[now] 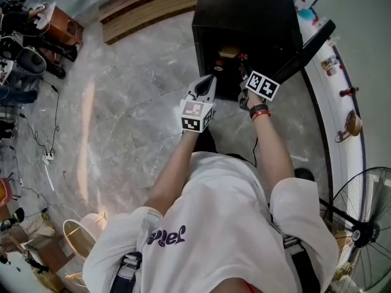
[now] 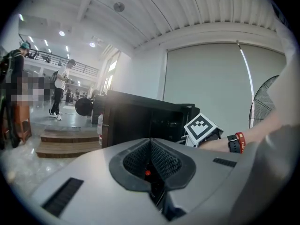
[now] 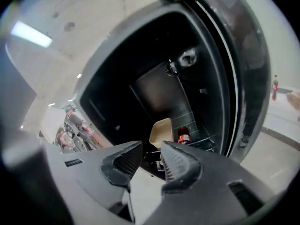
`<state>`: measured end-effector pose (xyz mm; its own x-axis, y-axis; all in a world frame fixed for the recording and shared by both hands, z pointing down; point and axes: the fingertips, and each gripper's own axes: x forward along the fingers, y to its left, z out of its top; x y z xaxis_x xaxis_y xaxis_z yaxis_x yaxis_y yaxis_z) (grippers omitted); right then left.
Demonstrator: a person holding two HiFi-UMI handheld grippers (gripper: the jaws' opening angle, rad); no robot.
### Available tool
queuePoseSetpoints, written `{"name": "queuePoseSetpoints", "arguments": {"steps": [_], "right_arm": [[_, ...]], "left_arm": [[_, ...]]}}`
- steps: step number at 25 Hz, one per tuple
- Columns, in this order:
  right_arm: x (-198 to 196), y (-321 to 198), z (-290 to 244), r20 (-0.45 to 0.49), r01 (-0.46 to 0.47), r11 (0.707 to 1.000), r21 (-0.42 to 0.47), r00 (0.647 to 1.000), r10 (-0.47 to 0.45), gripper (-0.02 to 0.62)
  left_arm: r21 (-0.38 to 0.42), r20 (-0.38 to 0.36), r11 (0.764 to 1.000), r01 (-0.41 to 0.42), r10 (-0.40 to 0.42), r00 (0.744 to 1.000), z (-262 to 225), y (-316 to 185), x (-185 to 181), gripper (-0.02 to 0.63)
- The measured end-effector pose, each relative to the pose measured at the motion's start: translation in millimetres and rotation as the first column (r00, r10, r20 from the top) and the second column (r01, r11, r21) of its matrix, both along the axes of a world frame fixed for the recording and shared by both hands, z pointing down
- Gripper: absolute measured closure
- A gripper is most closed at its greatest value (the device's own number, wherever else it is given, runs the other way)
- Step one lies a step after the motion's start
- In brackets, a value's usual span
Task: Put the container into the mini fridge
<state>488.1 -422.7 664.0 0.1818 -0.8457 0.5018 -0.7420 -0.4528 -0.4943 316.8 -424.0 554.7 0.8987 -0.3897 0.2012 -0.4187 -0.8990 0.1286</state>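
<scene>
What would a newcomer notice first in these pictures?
The black mini fridge stands open at the top of the head view, with a beige container and a red-labelled bottle inside. The right gripper faces them with jaws apart and empty; the left gripper is shut beside it.

One fridge (image 1: 244,11), one container (image 3: 161,131), one bottle (image 3: 183,136) — two grippers (image 2: 151,156) (image 3: 147,161).

head view steeply down, gripper views facing mini fridge (image 1: 244,17)

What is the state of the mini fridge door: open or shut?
Open. The door stands swung out in the head view; the right gripper view looks inside, at a beige container and a bottle.
</scene>
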Motion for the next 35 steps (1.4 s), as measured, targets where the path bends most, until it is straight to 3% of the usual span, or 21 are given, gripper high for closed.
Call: {"name": "queuePoseSetpoints", "arguments": {"steps": [17,25,35], "right_arm": [[-77.4,98.5,-76.9,-0.244,0.127,0.989,0.074,0.964,-0.106,0.469],[-90.0,149.7,-98.1,-0.336,0.138,0.988,0.072,0.936,-0.106,0.479],[-103.6,196.1,-120.2,-0.383,0.116,0.985,0.126,0.922,-0.06,0.511]], "left_arm": [[0.008,-0.033,0.998,0.058,-0.057,0.998,-21.5,63.0,-59.7,0.586],[0.067,-0.02,0.997,0.046,-0.045,0.999,-33.8,85.3,-61.8,0.586],[0.099,-0.028,0.994,0.055,-0.052,0.998,-36.9,103.0,-79.4,0.586]]}}
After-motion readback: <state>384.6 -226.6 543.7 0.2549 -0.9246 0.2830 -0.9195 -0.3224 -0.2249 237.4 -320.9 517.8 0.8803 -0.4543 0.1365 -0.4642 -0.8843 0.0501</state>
